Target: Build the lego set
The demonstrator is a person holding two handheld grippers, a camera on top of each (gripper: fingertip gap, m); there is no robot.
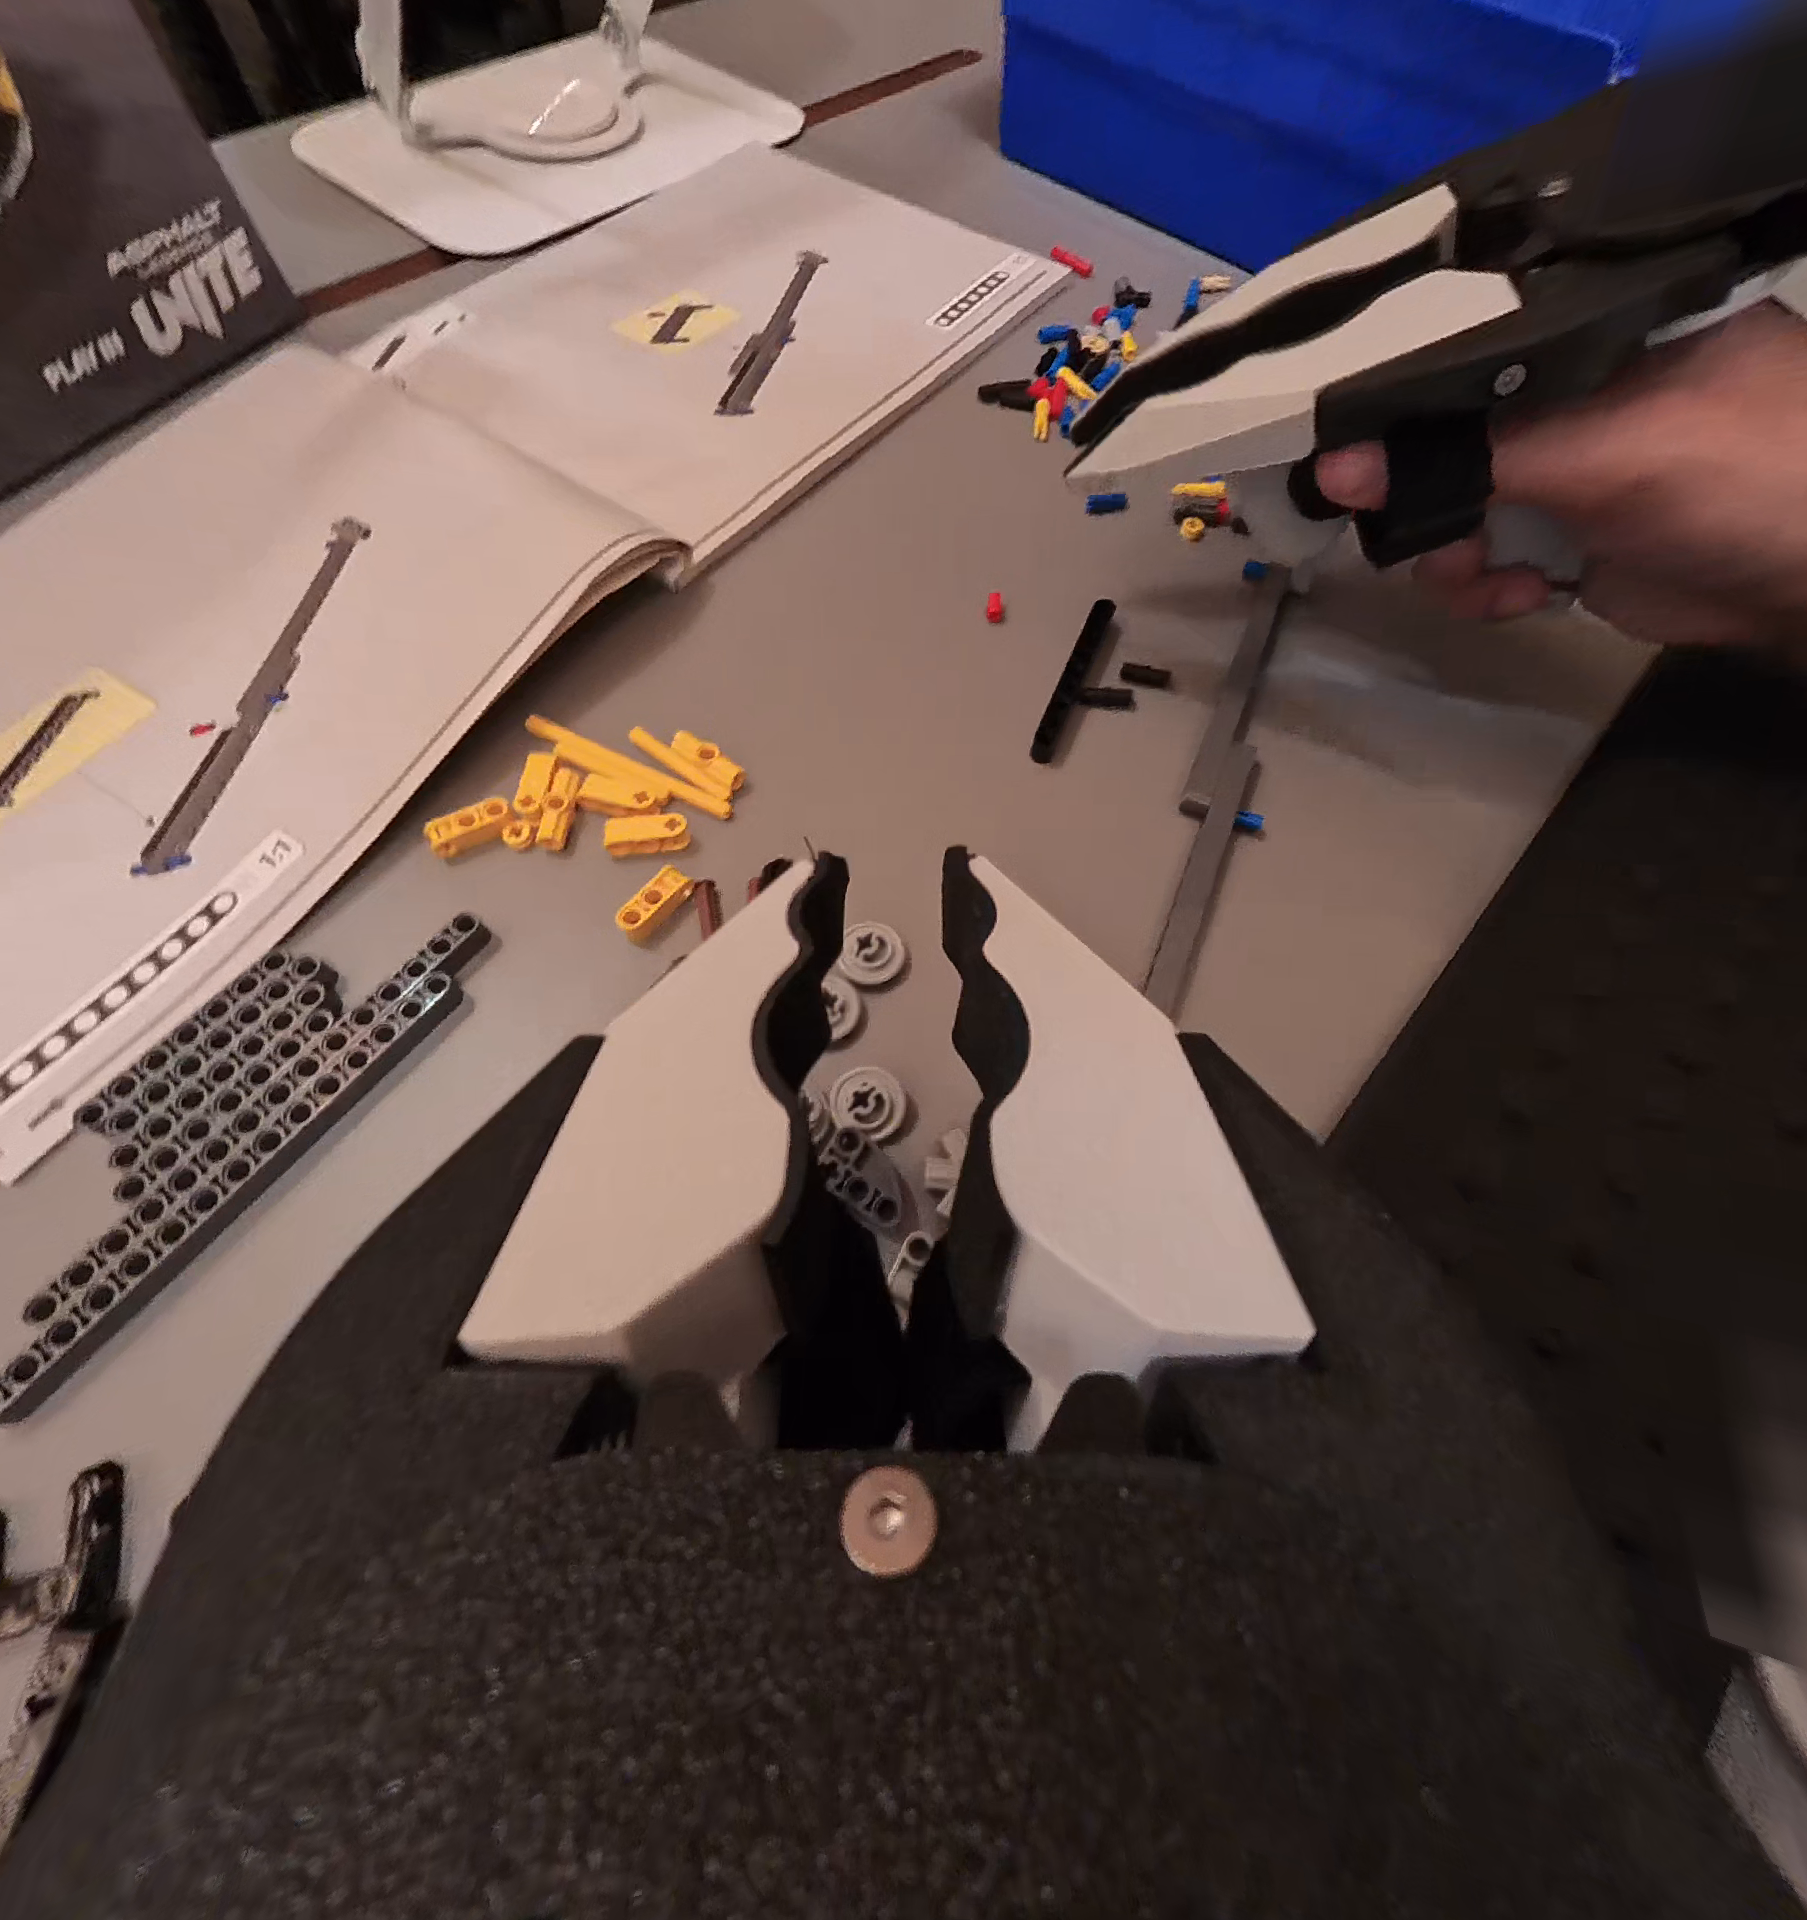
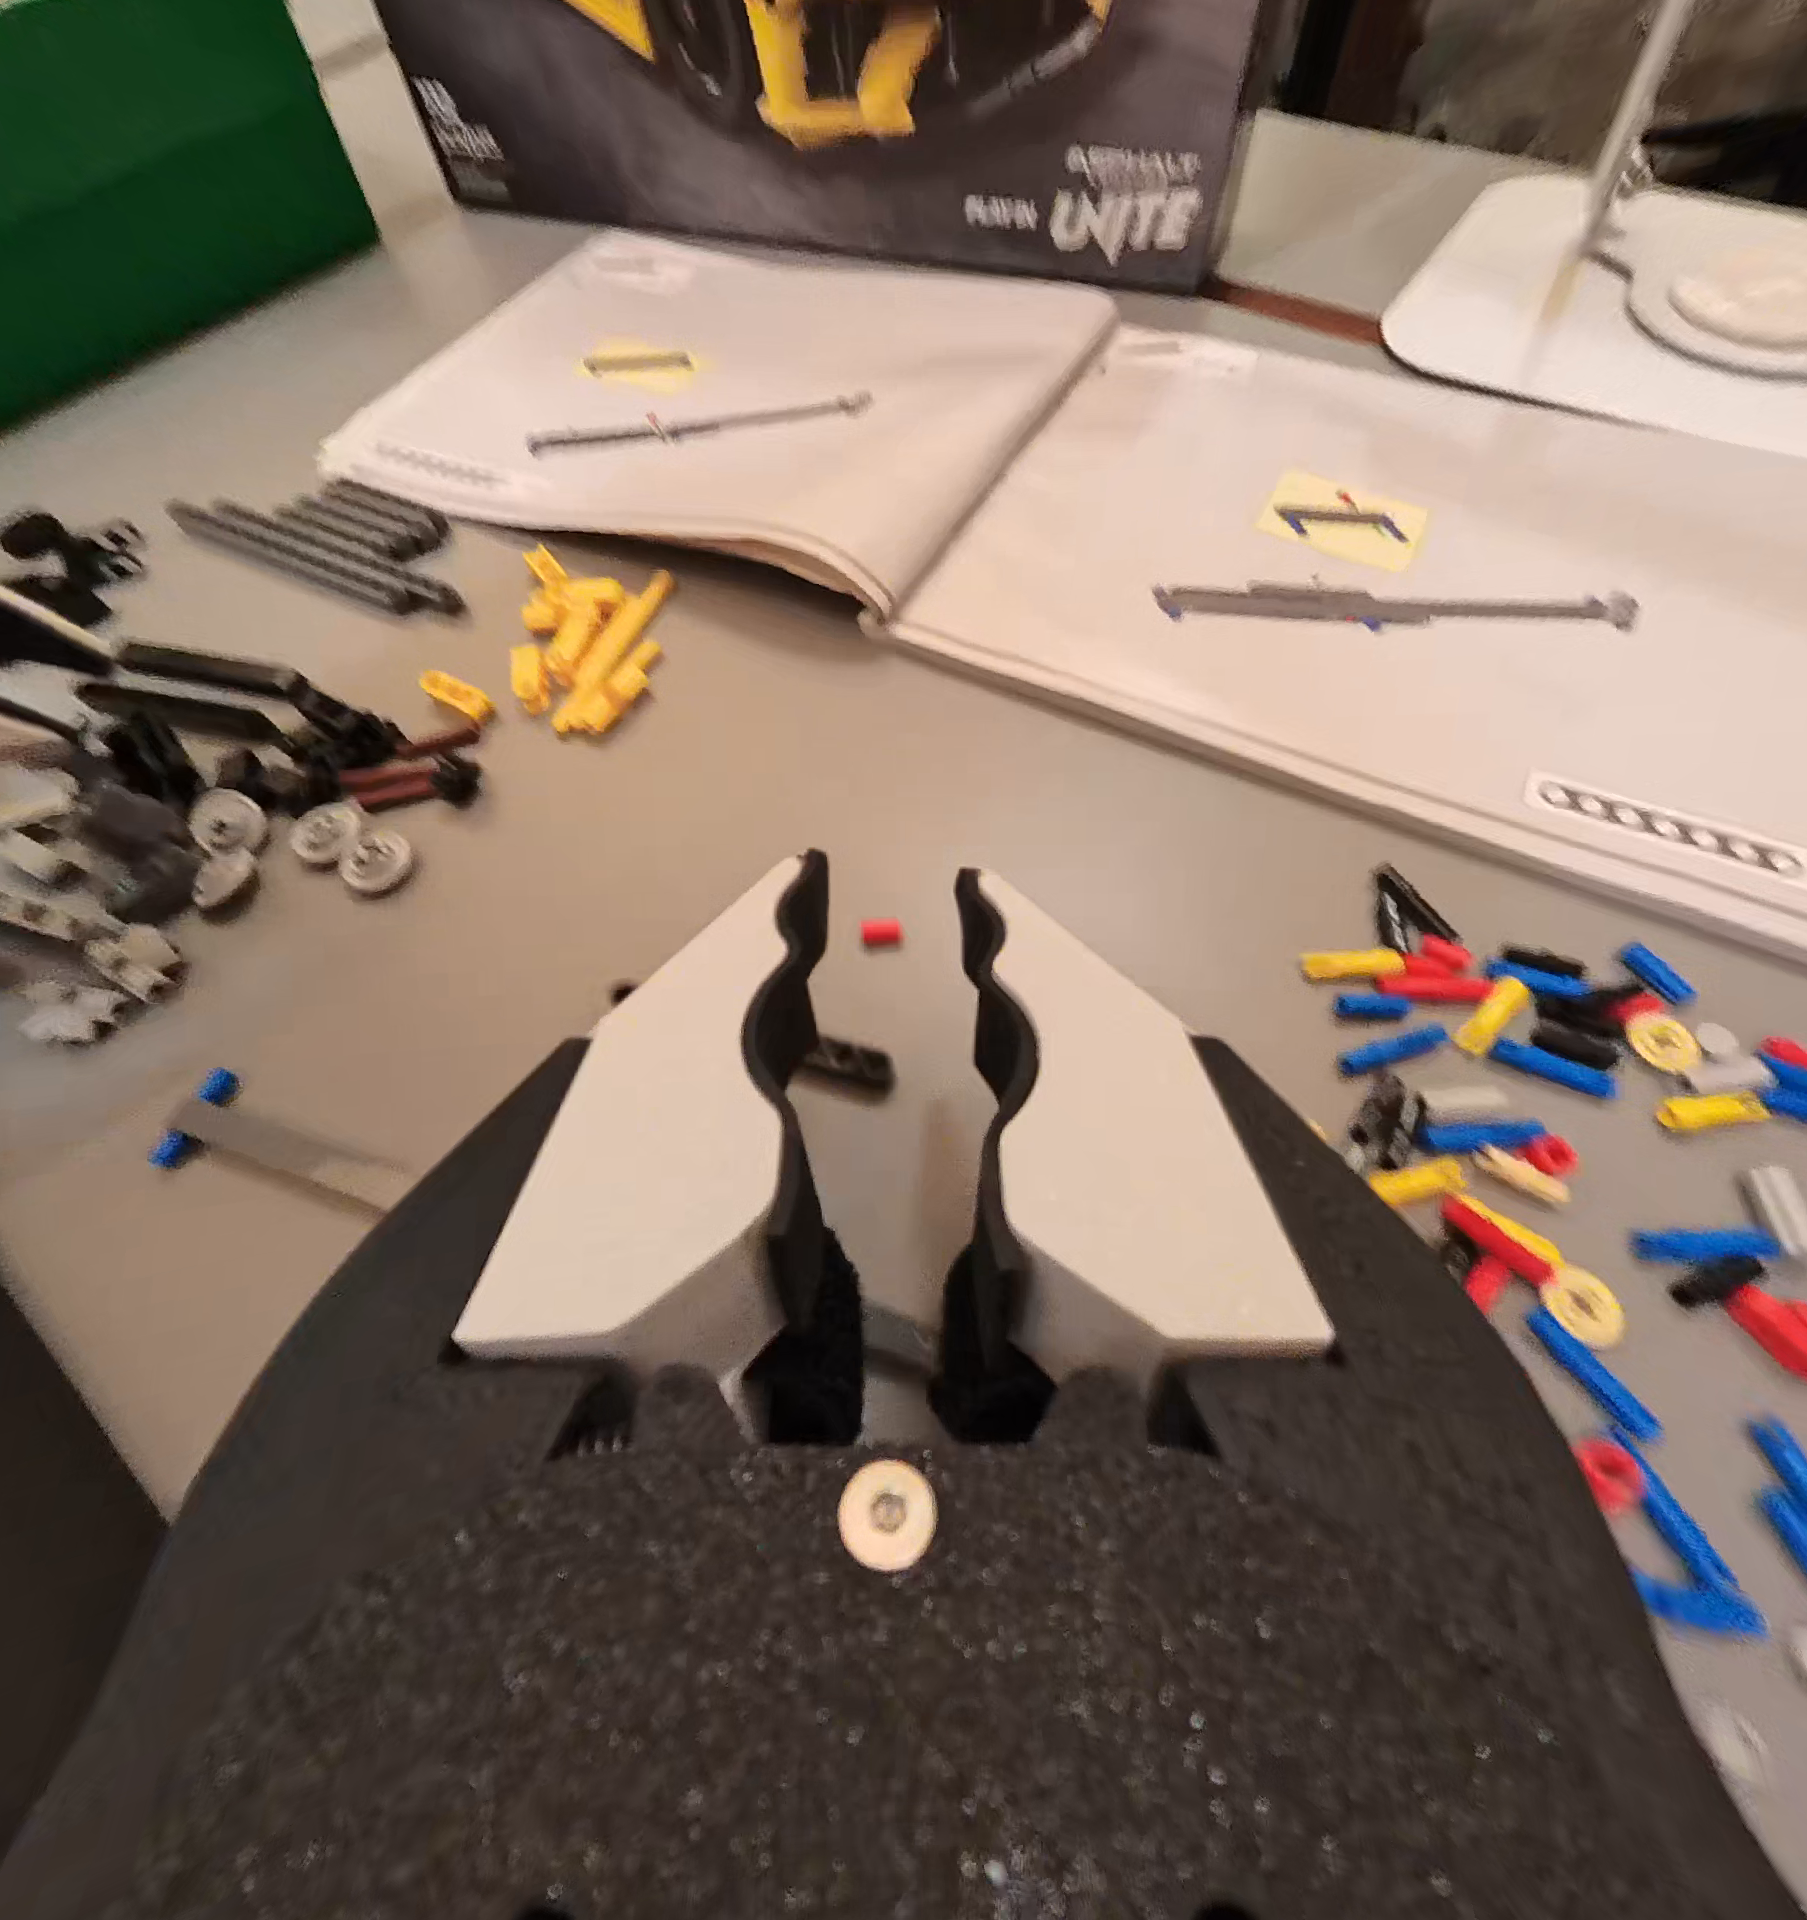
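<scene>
blue bin [image 1: 1294,114] and green bin [image 2: 99,187] contents hidden; both jaws parted.

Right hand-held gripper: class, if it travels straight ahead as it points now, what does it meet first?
Probably the small red pin lying on the table between the open right hand-held gripper fingertips; depth is uncertain, and the instruction booklet lies beyond.

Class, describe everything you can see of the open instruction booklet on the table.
The instruction booklet lies open and flat on the grey table, two pale pages showing. Each bears a drawing of a long dark beam and a small yellow inset panel. Its thick page stack curves at the spine. The dark set box stands behind it; loose yellow pieces lie just before it.
</scene>
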